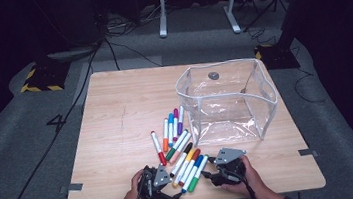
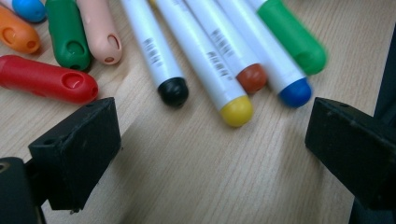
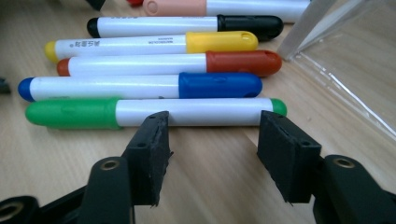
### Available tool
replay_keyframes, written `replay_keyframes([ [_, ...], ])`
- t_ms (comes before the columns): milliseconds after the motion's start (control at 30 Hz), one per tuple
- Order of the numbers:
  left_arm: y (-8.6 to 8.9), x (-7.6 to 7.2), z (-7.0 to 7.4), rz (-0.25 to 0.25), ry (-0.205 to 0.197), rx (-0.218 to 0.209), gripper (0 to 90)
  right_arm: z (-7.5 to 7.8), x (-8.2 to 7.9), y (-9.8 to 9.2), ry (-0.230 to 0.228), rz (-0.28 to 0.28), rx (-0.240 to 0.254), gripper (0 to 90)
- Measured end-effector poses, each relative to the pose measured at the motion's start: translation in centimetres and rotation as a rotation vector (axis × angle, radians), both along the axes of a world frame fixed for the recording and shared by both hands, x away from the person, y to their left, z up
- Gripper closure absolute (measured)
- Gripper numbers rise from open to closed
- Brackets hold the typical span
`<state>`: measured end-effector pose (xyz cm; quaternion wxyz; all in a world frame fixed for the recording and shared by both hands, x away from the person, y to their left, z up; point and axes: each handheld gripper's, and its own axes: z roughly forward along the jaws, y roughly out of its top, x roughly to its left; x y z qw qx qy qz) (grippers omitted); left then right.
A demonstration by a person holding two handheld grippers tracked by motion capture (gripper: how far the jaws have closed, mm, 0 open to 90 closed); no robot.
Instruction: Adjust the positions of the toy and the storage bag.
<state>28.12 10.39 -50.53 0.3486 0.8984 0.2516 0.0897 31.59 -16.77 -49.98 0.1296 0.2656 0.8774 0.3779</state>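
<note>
Reaching toward the near row of markers, the right hand-held gripper (image 3: 212, 128) has its jaws partly apart just in front of the green marker (image 3: 154, 112), whose white barrel lies across the gap beyond the pads; nothing is clamped. That marker is the nearest of a row on the worktop (image 1: 113, 137), with the blue marker (image 3: 140, 87), brown marker (image 3: 170, 64) and yellow marker (image 3: 152, 44) lying side by side behind it. The left hand-held gripper (image 2: 210, 140) sits wide open and empty over bare wood, short of the marker tips. The clear pouch (image 1: 227, 101) stands open to the right of the markers.
</note>
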Motion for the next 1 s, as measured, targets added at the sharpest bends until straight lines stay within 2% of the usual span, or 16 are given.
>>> replay_keyframes([
  [67, -0.2, 0.0, 0.0, -0.006, 0.0, 0.002, 3.7, 0.0, 0.5, 0.7, -0.02, -0.008, -0.006, 48.1],
  [267, -1.0, 0.1, 0.0, 0.021, 0.0, 0.004, 3.7, 0.0, 1.2, 1.2, -0.032, -0.016, -0.01, 47.2],
  [467, -1.7, 0.5, 0.0, 0.094, -0.008, 0.005, 3.7, 0.1, 1.5, 0.6, -0.019, -0.018, -0.012, 43.4],
  [600, -2.1, 0.9, 0.0, 0.103, -0.001, -0.002, 3.8, 0.2, 1.5, -0.4, -0.007, 0.002, -0.021, 40.4],
  [733, -2.2, 1.1, 0.0, 0.114, -0.002, -0.003, 5.6, 0.6, 1.5, -2.7, 0.003, 0.012, -0.035, 40.0],
  [767, -2.2, 1.1, 0.0, 0.119, -0.001, -0.005, 5.6, 0.6, 1.5, -2.7, 0.003, 0.012, -0.035, 40.0],
  [833, -2.2, 1.1, 0.0, 0.119, -0.002, -0.005, 5.7, 1.2, 1.4, -4.0, -0.014, 0.011, -0.038, 40.4],
  [900, -2.2, 1.1, 0.0, 0.118, -0.002, -0.003, 5.7, 1.8, 1.4, -5.7, -0.032, -0.016, -0.038, 42.2],
  [933, -2.2, 1.1, 0.0, 0.119, -0.001, -0.004, 5.7, 2.3, 1.5, -8.2, -0.023, -0.069, -0.011, 43.4],
  [967, -2.2, 1.1, 0.0, 0.119, -0.001, -0.005, 5.7, 2.3, 1.5, -8.2, -0.023, -0.069, -0.011, 43.4],
  [1000, -2.2, 1.1, 0.0, 0.119, -0.002, -0.003, 5.7, 2.4, 1.6, -9.1, -0.025, -0.094, -0.006, 43.5],
])
